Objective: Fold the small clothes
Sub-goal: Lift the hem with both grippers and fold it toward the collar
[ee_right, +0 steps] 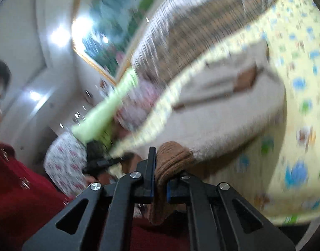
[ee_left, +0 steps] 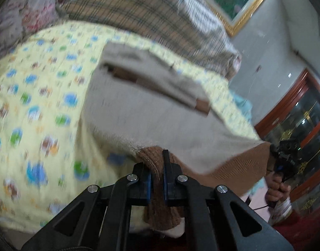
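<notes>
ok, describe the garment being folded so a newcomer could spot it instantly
Find the yellow cartoon-print blanket covering the bed. Lying across it is a cream sweater, with both tongs, left and right, clamped on its hem. Its brown ribbed hem and plain pale knit distinguish it from the patterned bedding around it.

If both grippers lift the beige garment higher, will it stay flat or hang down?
The beige garment probably sags between the left gripper and right gripper: it already drapes. Its brown ribbed hem bunches in the jaws, so likely soft and light.
</notes>
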A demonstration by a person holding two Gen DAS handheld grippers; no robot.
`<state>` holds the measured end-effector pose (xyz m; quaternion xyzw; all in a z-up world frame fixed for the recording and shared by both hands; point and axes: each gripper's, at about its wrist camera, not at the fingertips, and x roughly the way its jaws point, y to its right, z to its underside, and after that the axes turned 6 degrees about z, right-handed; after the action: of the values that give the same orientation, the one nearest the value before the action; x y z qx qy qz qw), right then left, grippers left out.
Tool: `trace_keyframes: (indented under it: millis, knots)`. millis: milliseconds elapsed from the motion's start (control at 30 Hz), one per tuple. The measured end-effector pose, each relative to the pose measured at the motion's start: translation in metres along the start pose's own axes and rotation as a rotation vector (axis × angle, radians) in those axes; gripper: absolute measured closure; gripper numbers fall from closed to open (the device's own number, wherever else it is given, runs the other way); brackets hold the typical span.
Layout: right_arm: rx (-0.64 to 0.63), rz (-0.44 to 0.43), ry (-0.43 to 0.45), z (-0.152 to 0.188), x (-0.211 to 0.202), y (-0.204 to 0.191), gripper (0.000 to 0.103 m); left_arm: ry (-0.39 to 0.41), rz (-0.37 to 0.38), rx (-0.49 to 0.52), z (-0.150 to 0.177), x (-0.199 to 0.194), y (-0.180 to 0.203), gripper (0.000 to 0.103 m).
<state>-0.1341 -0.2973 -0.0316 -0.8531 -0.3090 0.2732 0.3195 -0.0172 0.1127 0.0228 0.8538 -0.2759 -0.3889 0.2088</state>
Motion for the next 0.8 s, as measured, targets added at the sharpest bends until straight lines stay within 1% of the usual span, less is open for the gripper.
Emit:
trace_keyframes:
  millis: [33,100,200,267,400,567,667,733,800]
  knots:
    - [-0.001,-0.008,0.024,-0.008,-0.001,0.000,0.095,0.026,0.007,-0.003,-0.011,0.003,0.001,0.097]
    - [-0.006,-0.010,0.068,-0.030,0.004,0.000,0.095,0.052,0.012,0.001,-0.029,0.010,0.005,0.097]
    - [-0.027,0.010,0.104,-0.056,0.019,0.005,0.095,0.084,0.025,0.034,-0.059,0.021,0.008,0.097]
    - [-0.024,0.018,0.124,-0.072,0.029,0.011,0.095,0.100,0.017,0.055,-0.080,0.032,0.010,0.097]
    - [-0.007,0.082,0.156,-0.108,0.051,0.033,0.095,0.141,-0.005,0.038,-0.118,0.053,-0.002,0.097]
    - [0.024,0.169,0.204,-0.152,0.080,0.060,0.095,0.181,-0.002,0.006,-0.166,0.084,-0.026,0.097]
    - [0.022,0.198,0.198,-0.175,0.098,0.073,0.095,0.180,-0.025,0.018,-0.193,0.109,-0.034,0.097]
    - [-0.001,0.230,0.183,-0.191,0.116,0.080,0.095,0.173,-0.055,0.027,-0.210,0.130,-0.041,0.097]
    - [-0.018,0.261,0.166,-0.206,0.133,0.088,0.095,0.162,-0.073,0.018,-0.224,0.150,-0.052,0.097]
